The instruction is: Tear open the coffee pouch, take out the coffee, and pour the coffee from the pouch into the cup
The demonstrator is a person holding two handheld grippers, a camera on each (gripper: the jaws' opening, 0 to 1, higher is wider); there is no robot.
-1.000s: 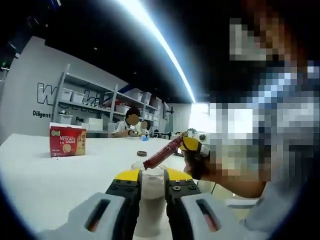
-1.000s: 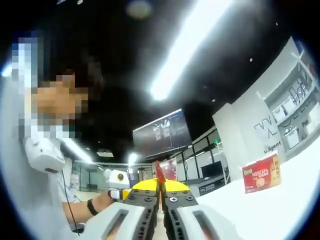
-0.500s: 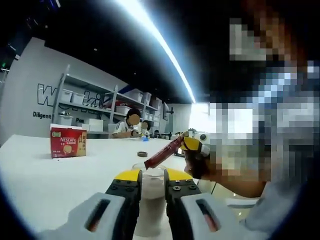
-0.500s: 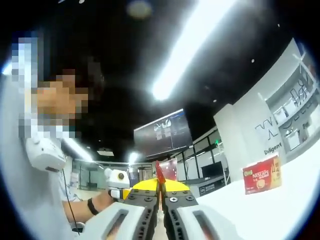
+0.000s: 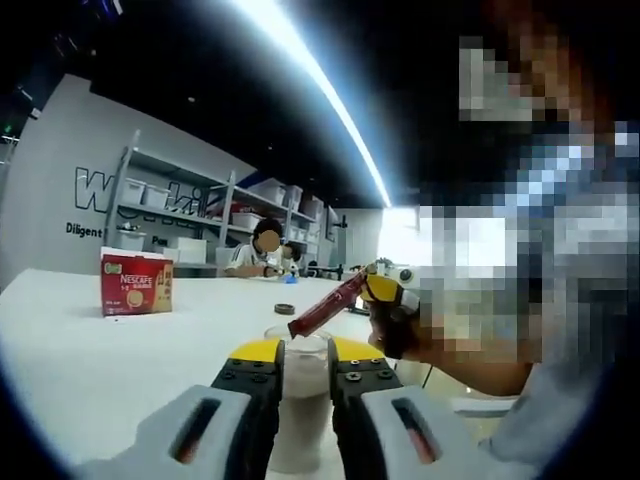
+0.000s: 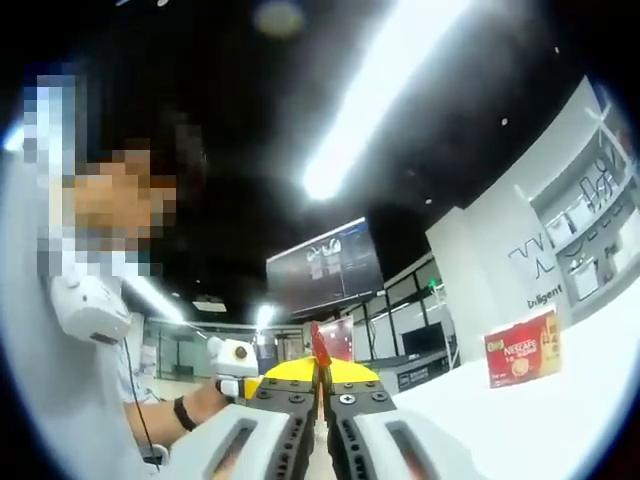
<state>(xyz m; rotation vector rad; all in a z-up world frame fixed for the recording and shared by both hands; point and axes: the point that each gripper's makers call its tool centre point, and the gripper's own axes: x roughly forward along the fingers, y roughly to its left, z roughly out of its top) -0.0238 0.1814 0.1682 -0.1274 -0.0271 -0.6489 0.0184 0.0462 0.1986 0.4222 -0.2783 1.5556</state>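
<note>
Left tool (image 5: pixel 305 385) has its two jaws pressed against the sides of a clear cup (image 5: pixel 303 400), gripping it upright over the white desk (image 5: pixel 90 360). Just above the cup's rim hangs the lower end of a red coffee pouch (image 5: pixel 325 307), tilted so that end points down toward the cup; whether powder is falling cannot be made out. The pouch's upper end is pinched by the right tool (image 5: pixel 380 290), which comes in from the right of the left gripper view with the person's hand behind it.

In the right gripper view the right tool's (image 6: pixel 320 385) jaws are pressed together on the pouch (image 6: pixel 319 345), a thin red strip rising between the yellow tips. Beyond them sits the left tool (image 6: pixel 238 372), held by a hand with a dark wristband.

Farther off on the desk lie a small dark round thing (image 5: pixel 284 307) and a red Nescafé box (image 5: pixel 136 282), well apart from the cup. Beyond are shelves (image 5: pixel 200 215) with bins and seated people.
</note>
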